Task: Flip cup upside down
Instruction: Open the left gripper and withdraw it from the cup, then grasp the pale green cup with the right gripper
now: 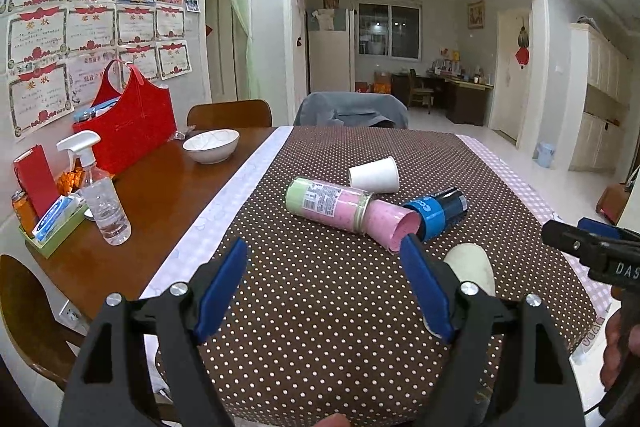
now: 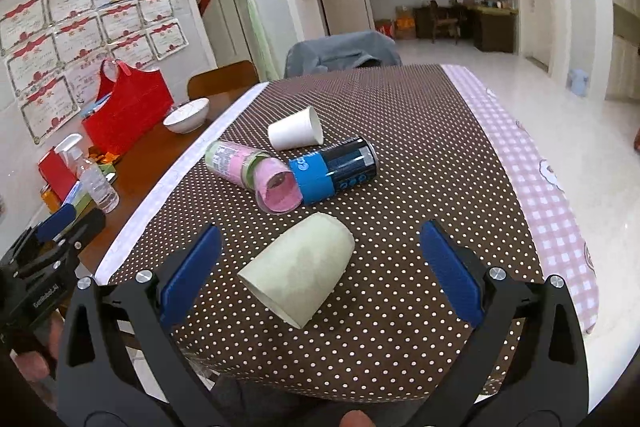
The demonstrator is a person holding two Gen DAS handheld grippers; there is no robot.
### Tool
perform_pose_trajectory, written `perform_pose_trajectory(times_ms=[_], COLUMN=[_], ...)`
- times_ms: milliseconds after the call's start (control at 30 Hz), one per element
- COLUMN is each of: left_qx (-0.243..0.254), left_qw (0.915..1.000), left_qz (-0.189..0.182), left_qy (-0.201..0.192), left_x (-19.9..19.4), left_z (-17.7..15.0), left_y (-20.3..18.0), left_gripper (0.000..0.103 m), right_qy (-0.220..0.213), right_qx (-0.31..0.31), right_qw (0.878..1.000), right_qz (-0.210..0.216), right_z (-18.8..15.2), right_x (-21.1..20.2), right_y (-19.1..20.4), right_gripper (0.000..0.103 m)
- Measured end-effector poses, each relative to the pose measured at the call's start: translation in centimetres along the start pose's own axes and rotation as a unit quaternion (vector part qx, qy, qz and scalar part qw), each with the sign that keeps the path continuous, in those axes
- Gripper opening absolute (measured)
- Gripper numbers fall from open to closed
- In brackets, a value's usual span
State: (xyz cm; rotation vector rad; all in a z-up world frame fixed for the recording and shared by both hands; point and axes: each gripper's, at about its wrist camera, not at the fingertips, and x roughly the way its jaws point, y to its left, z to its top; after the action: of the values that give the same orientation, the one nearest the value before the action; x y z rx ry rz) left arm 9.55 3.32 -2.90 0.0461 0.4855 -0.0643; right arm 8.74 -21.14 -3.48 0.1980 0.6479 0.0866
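A pale cream cup point(image 2: 299, 269) lies on its side on the dotted brown tablecloth point(image 2: 400, 155), mouth toward me. My right gripper point(image 2: 320, 267) is open, its blue pads on either side of the cup without touching it. In the left wrist view the cup point(image 1: 472, 267) is partly hidden behind the right blue pad. My left gripper point(image 1: 326, 287) is open and empty above the cloth, left of the cup. A white paper cup point(image 2: 296, 133) lies on its side farther back.
A pink and green canister point(image 2: 252, 171) and a blue and black can point(image 2: 336, 169) lie on their sides mid-table. A white bowl point(image 1: 211, 145), red bag point(image 1: 128, 119) and spray bottle point(image 1: 100, 195) stand on the bare wood at left. Chairs stand behind the table.
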Motion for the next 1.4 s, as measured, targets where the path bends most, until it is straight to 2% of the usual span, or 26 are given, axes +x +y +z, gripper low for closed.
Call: perform_pose_trajectory(times_ms=[133,233,433,567,733,867,1133,1400], left_qx=[0.003,0.008,0.015,0.016,0.010,0.001,-0.017,-0.036], left_qw=[1.0000,0.9999,0.9995,0.9992,0.9974,0.9955,0.9915,0.9879], left_qz=[-0.002,-0.008,-0.021,-0.026,-0.050,-0.067,-0.098,-0.115], left_qy=[-0.002,0.003,0.016,0.027,0.051,0.067,0.085,0.098], left_x=[1.0,2.1,4.8,6.6,9.0,10.6,12.7,13.7], left_z=[0.0,-0.2,-0.1,-0.1,-0.7,-1.1,-1.4,-2.0], left_y=[0.5,0.8,1.6,2.1,2.6,3.0,3.8,4.8], left_gripper=[0.078,0.078,0.078,0.078,0.078,0.078,0.078,0.078], right_qy=[0.032,0.067,0.127,0.177,0.248,0.285,0.327,0.365], right_qx=[0.012,0.039,0.073,0.111,0.176,0.214,0.238,0.240], right_qw=[0.999,0.997,0.989,0.978,0.952,0.934,0.914,0.899], right_qz=[0.000,0.022,0.019,0.020,0.027,0.030,0.021,-0.029], right_z=[0.4,0.7,1.4,1.4,1.0,0.9,1.4,1.6], right_x=[1.3,2.9,6.0,8.2,11.3,13.0,15.5,17.6], right_y=[-0.2,-0.5,-0.6,-1.2,-2.8,-3.3,-2.1,-1.7], right_gripper=[0.097,0.097,0.097,0.097,0.097,0.097,0.097,0.097])
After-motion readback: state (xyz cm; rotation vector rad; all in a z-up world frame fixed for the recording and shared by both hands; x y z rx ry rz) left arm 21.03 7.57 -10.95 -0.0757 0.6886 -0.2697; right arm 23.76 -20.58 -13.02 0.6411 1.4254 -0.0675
